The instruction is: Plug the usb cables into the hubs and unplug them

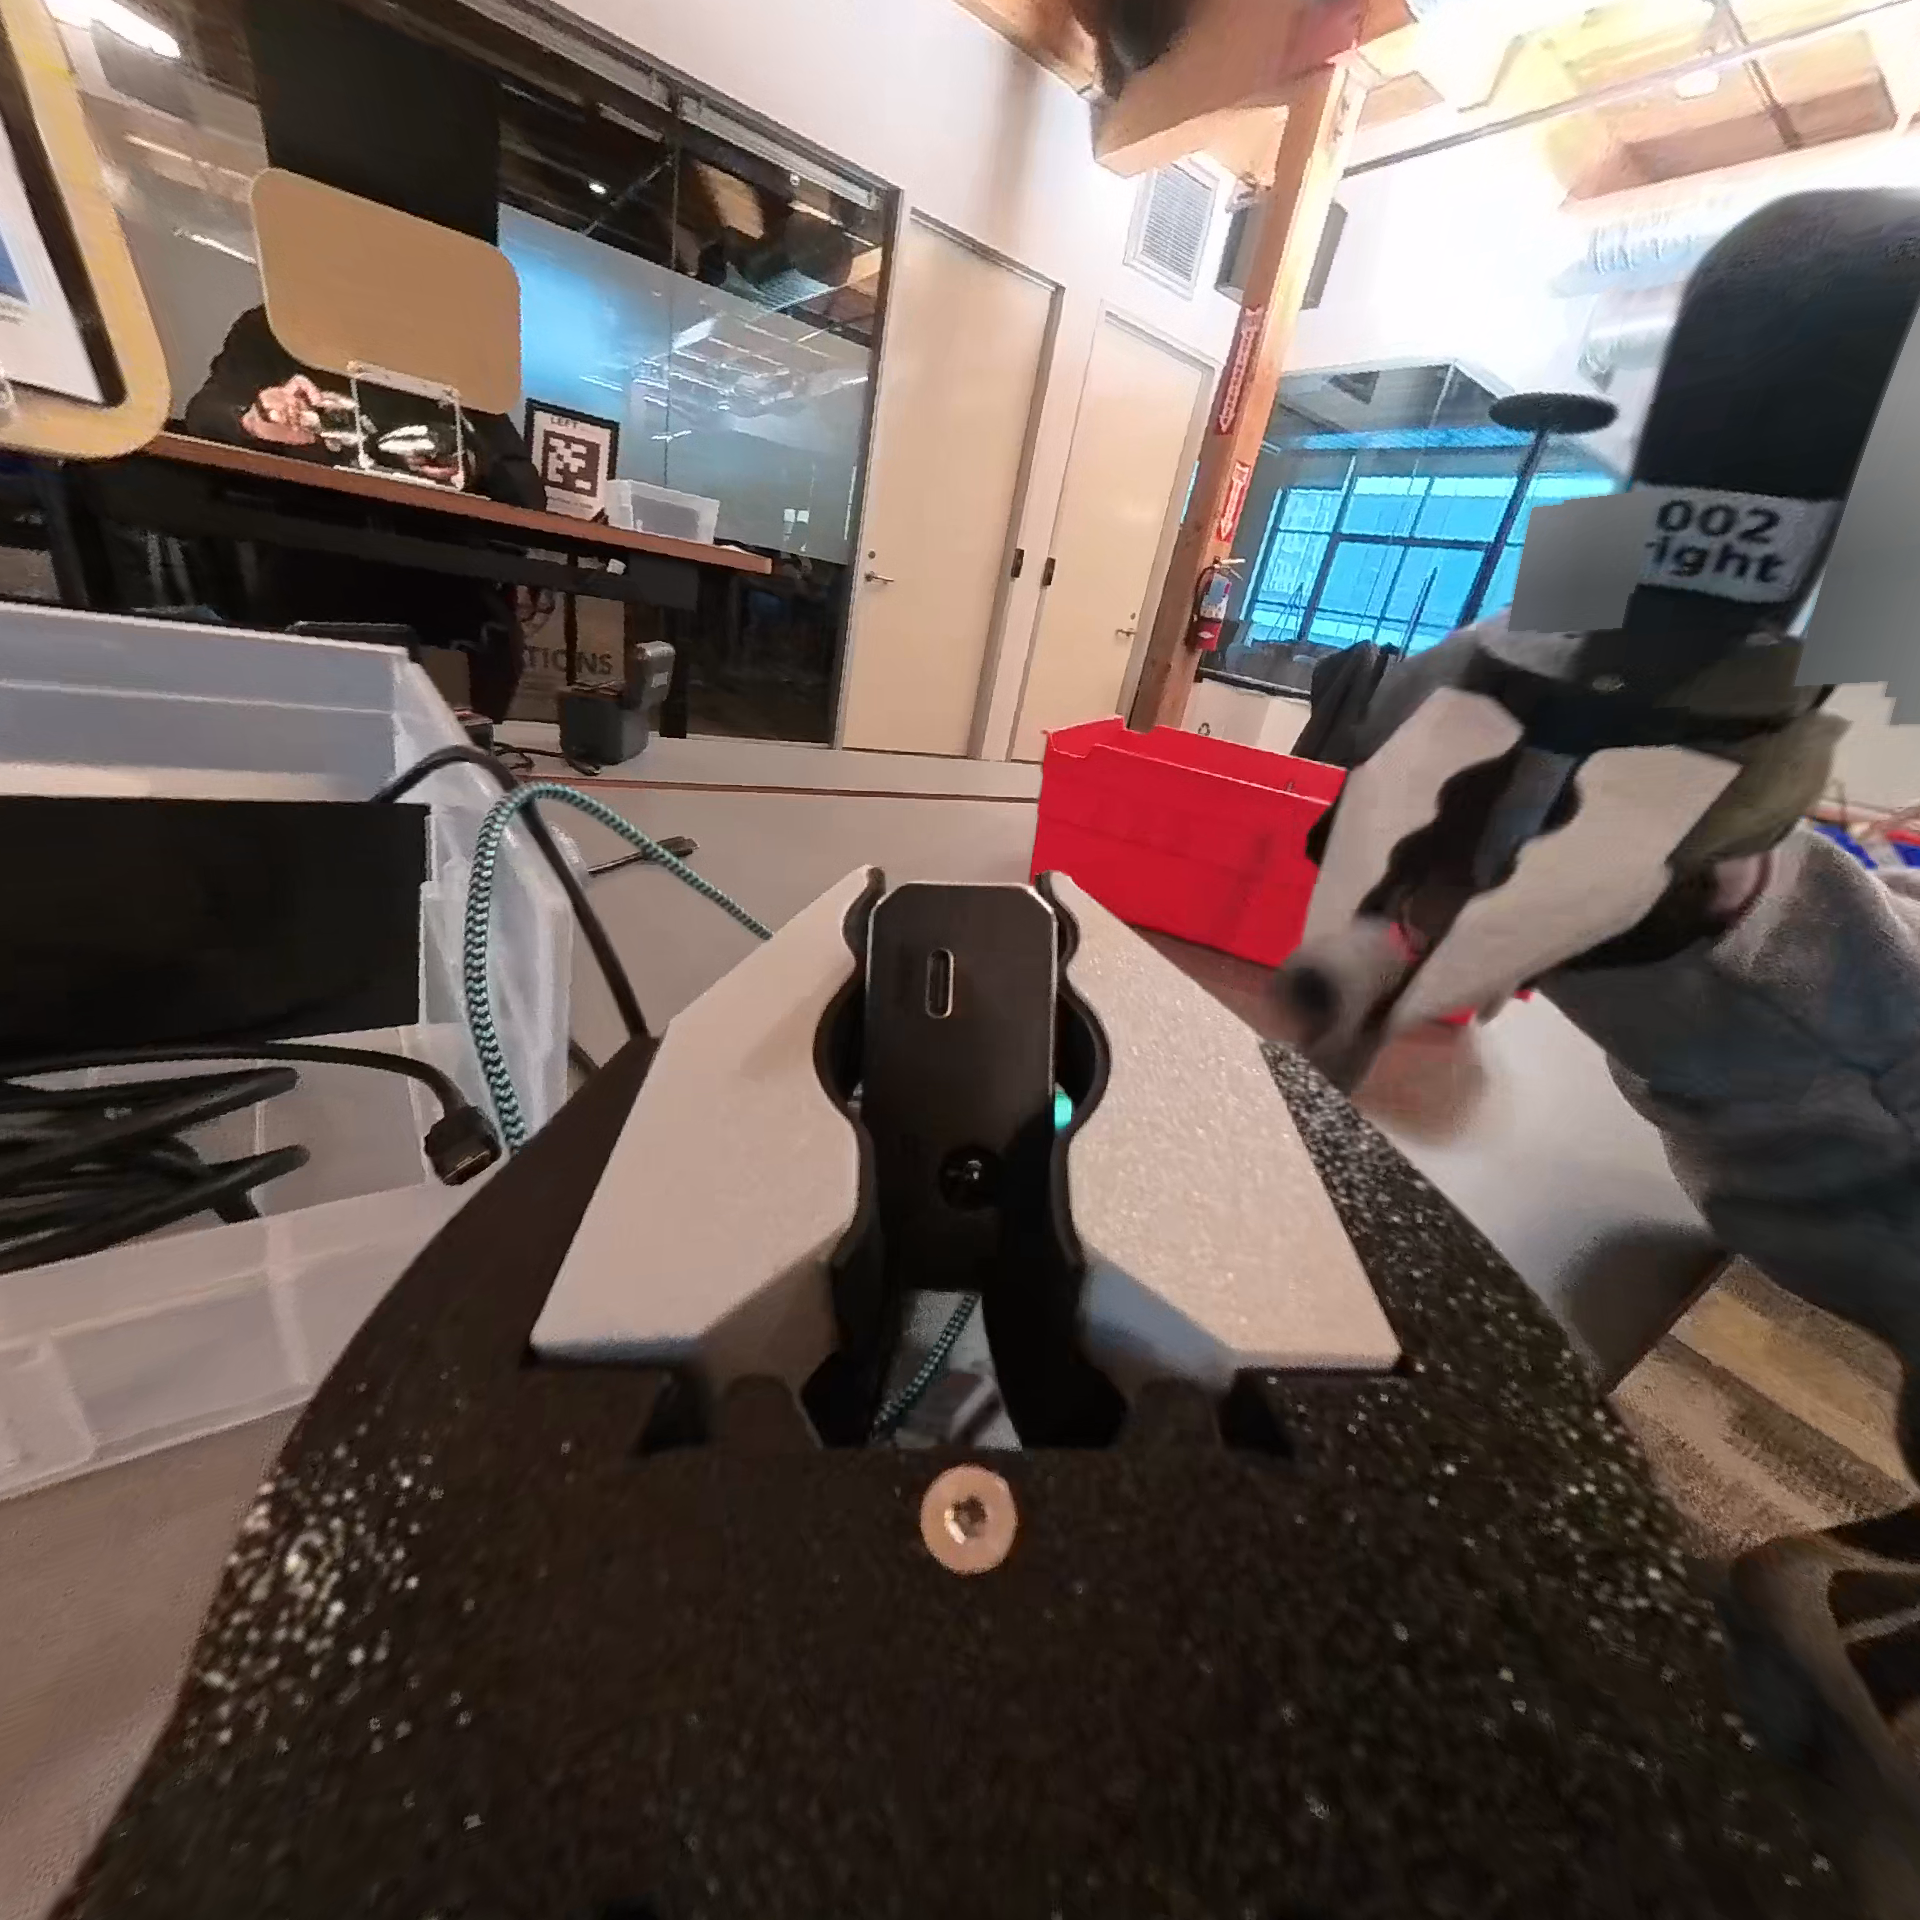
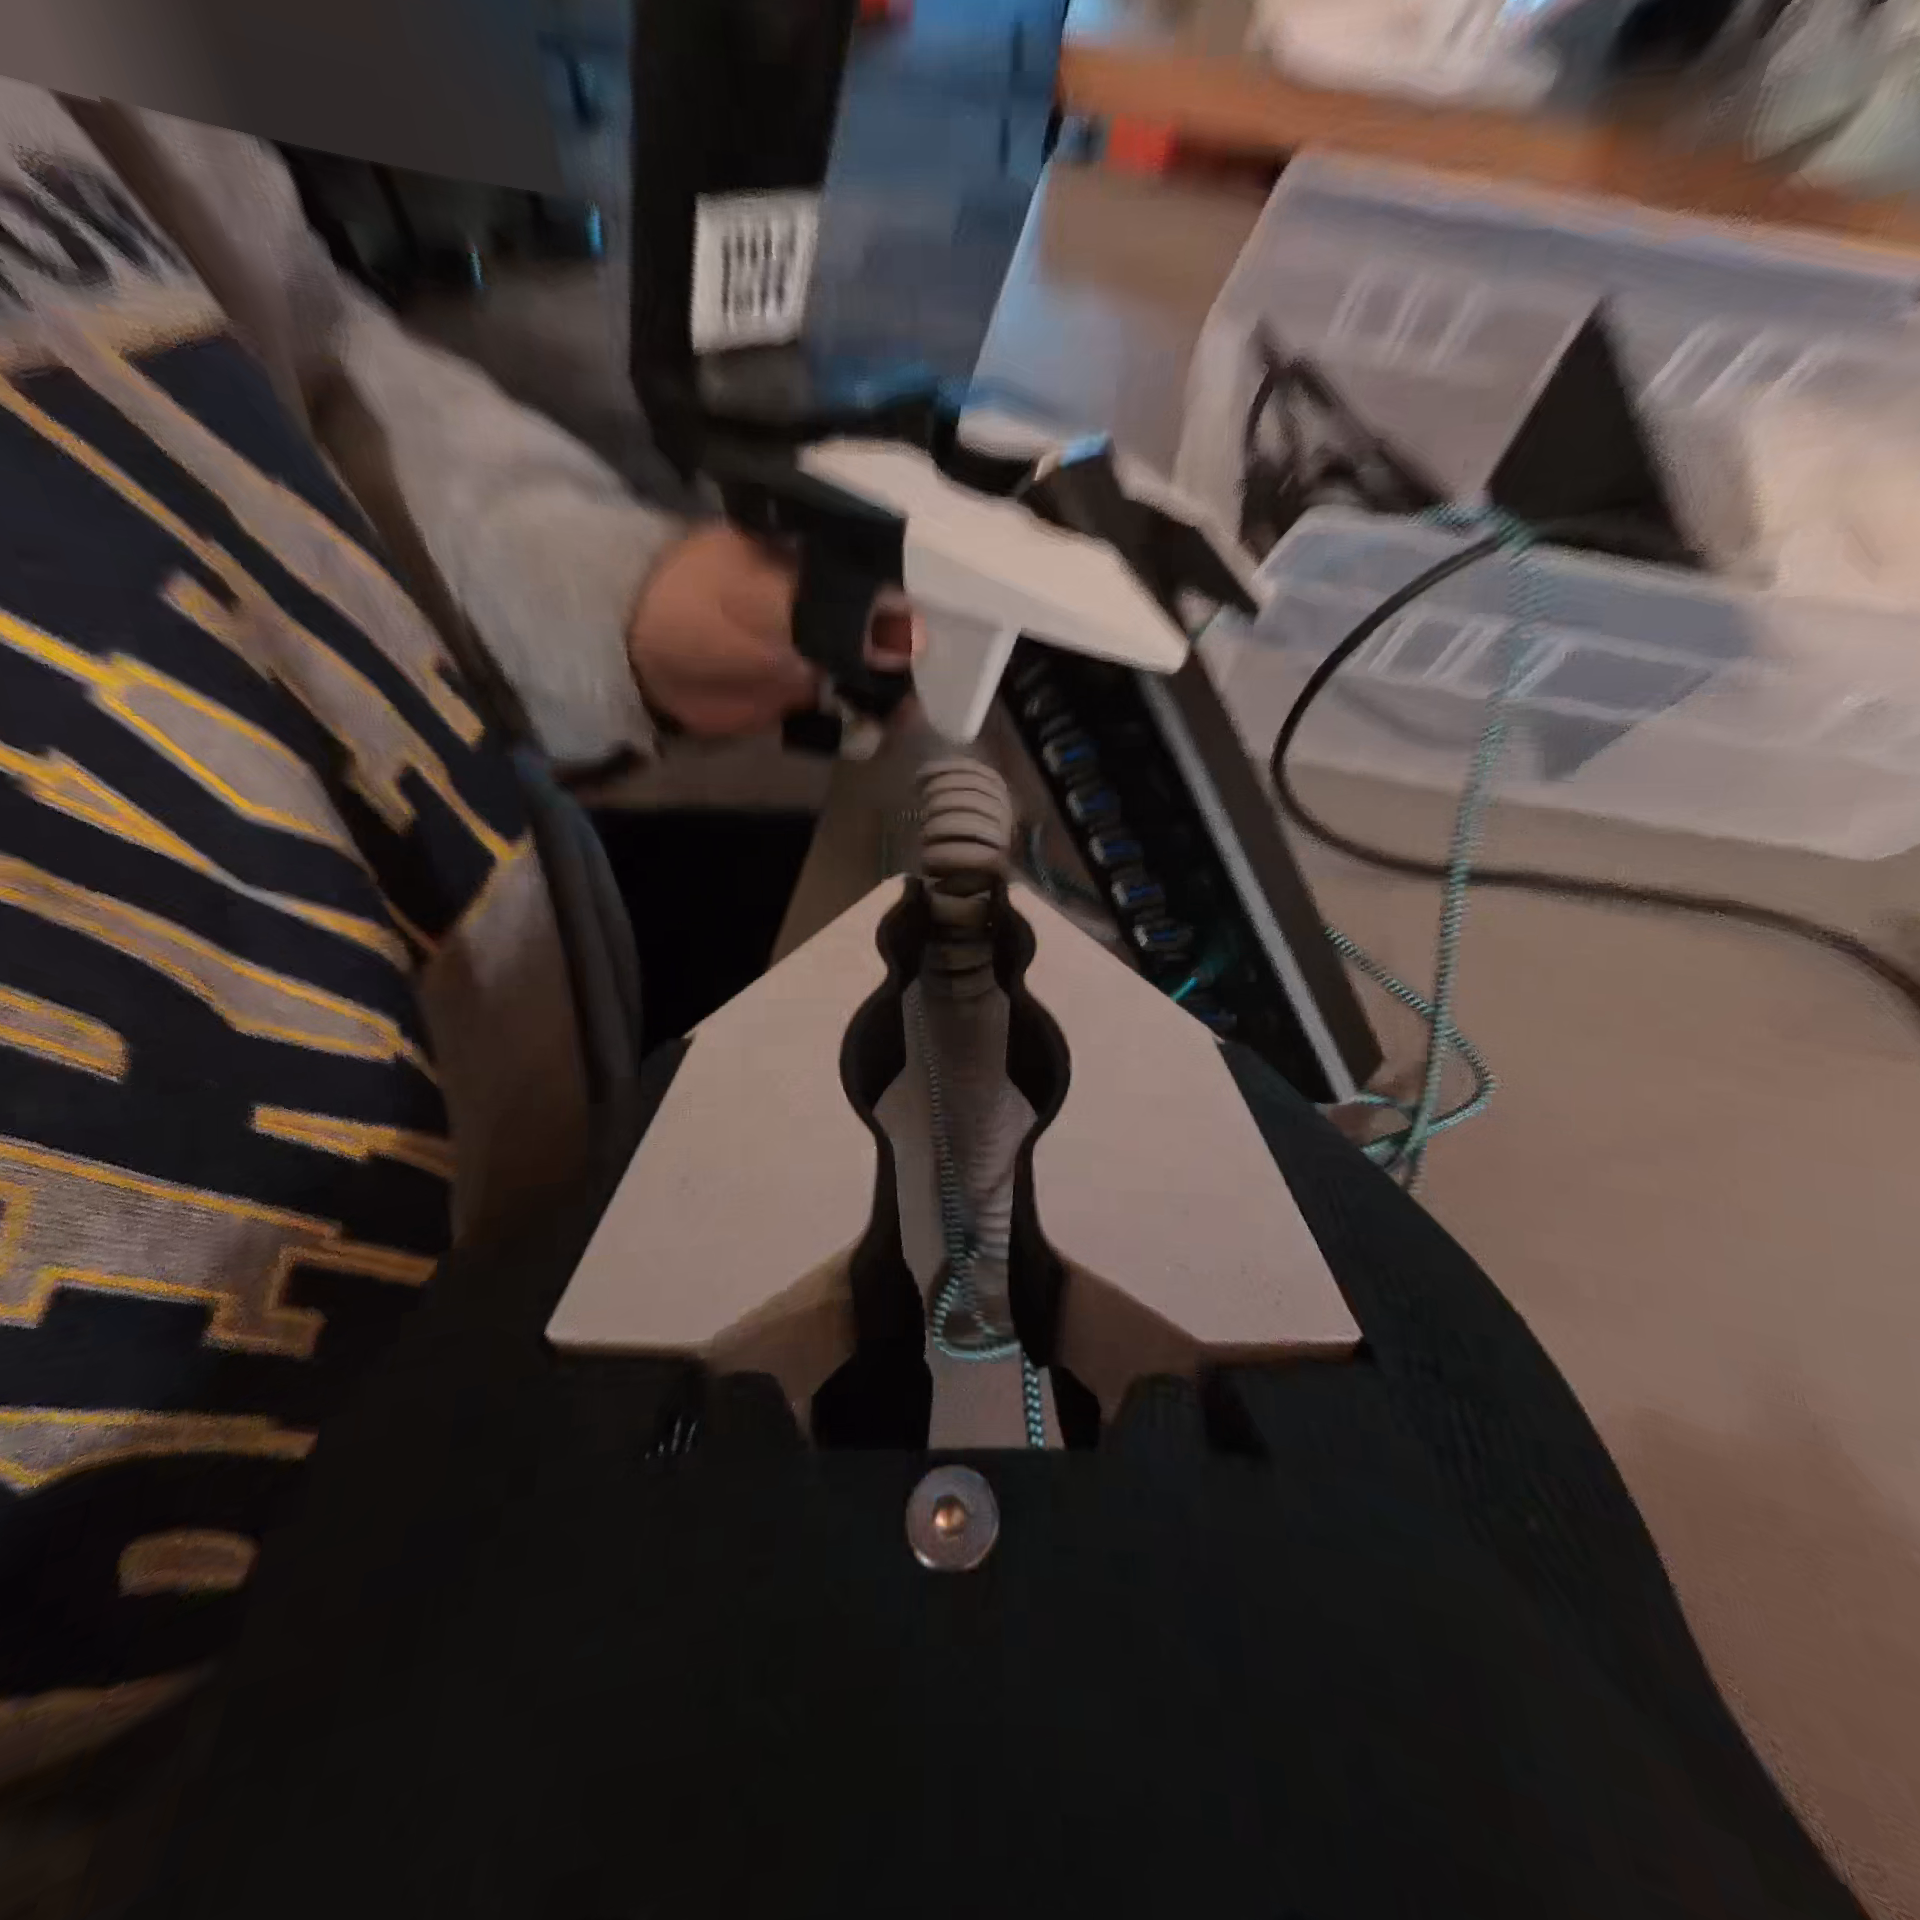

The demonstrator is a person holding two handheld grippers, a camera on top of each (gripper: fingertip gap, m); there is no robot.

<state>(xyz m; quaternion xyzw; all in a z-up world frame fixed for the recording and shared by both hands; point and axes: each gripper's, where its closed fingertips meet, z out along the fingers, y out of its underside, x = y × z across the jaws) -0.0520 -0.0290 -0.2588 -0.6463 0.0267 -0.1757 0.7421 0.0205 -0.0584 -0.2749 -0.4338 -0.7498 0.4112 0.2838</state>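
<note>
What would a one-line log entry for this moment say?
left gripper: shut on black hub, held up off table | right gripper: shut on grey cable end | cable not plugged in

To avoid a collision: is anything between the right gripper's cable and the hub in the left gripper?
Nothing visible does. Only open air lies between the cable in the right gripper and the hub in the left gripper.
</note>
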